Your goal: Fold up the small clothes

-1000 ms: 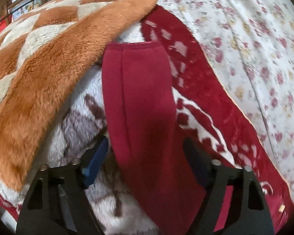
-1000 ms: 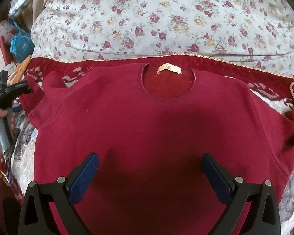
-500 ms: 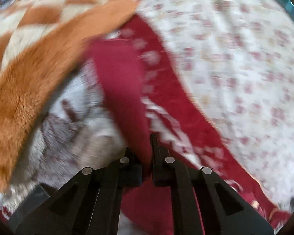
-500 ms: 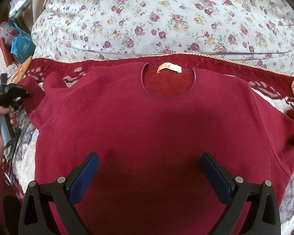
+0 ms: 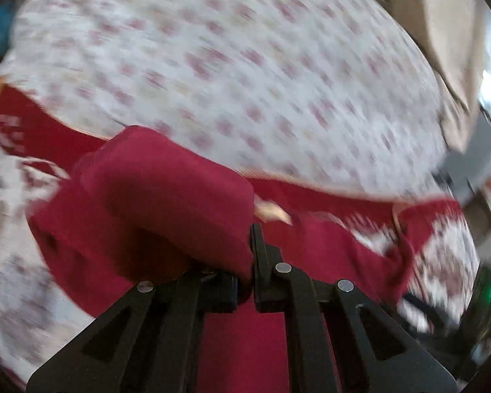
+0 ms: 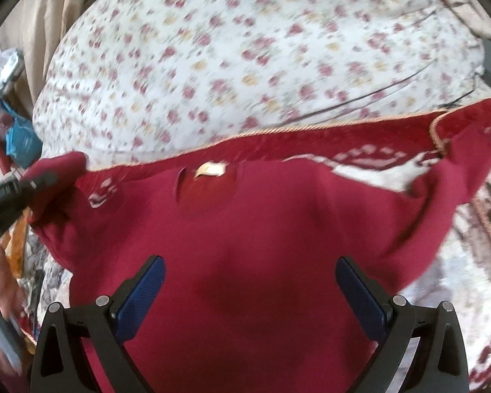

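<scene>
Left fingers (image 5: 262,255) around sweater sleeve (image 5: 167,203)

Patterned red blanket (image 6: 360,137), floral quilt (image 6: 245,49), red sweater (image 6: 262,245)

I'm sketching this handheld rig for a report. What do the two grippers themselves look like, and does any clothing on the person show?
Both are black plastic frames with triangular cut-outs and silver round pivot pins. The right gripper has two angled fingers faced with blue textured pads. On the left gripper the fingers are black bars; its pads are hidden. No cables or markings show. Clothing is too blurred to tell.
</scene>
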`<action>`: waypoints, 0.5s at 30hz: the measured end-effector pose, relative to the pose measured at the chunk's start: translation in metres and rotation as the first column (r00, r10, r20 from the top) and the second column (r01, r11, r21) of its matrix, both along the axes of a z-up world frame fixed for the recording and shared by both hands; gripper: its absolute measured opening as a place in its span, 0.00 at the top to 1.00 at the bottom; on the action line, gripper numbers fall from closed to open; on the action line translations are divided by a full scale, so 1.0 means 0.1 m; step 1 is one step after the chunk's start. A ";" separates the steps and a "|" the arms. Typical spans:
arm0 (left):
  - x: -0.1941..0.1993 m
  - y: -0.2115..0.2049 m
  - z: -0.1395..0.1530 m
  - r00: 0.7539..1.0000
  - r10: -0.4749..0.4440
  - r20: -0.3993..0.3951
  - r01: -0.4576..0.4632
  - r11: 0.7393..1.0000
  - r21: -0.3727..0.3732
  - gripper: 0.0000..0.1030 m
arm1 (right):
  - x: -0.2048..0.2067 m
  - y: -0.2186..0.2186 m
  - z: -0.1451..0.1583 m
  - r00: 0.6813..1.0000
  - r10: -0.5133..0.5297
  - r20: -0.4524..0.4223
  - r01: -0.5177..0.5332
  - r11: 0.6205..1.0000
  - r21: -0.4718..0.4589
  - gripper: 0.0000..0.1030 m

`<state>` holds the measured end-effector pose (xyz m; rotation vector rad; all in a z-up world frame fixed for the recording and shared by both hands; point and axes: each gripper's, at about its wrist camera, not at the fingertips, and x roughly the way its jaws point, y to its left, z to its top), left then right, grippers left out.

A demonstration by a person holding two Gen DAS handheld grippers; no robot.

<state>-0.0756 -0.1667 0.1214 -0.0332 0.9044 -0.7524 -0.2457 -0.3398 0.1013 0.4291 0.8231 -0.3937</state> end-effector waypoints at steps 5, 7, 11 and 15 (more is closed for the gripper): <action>-0.54 -0.72 -0.61 0.971 -0.203 -0.123 0.216 0.971 0.105 0.95 | -0.23 -0.23 0.04 0.997 -0.073 0.001 0.073 0.997 -0.009 0.00; -0.74 -0.77 -0.68 0.966 -0.238 -0.100 0.253 0.950 0.181 0.95 | -0.30 -0.30 0.02 0.996 -0.093 -0.007 0.093 0.996 -0.004 0.00; -0.90 -0.51 -0.46 0.955 -0.289 -0.063 0.295 0.938 0.184 0.76 | -0.38 -0.36 0.03 0.996 -0.093 -0.003 0.093 0.996 -0.011 0.00; -0.90 0.11 -0.20 0.979 -0.202 0.024 0.195 0.965 0.177 0.42 | -0.30 -0.26 0.01 0.999 -0.039 0.010 0.039 0.999 -0.013 0.00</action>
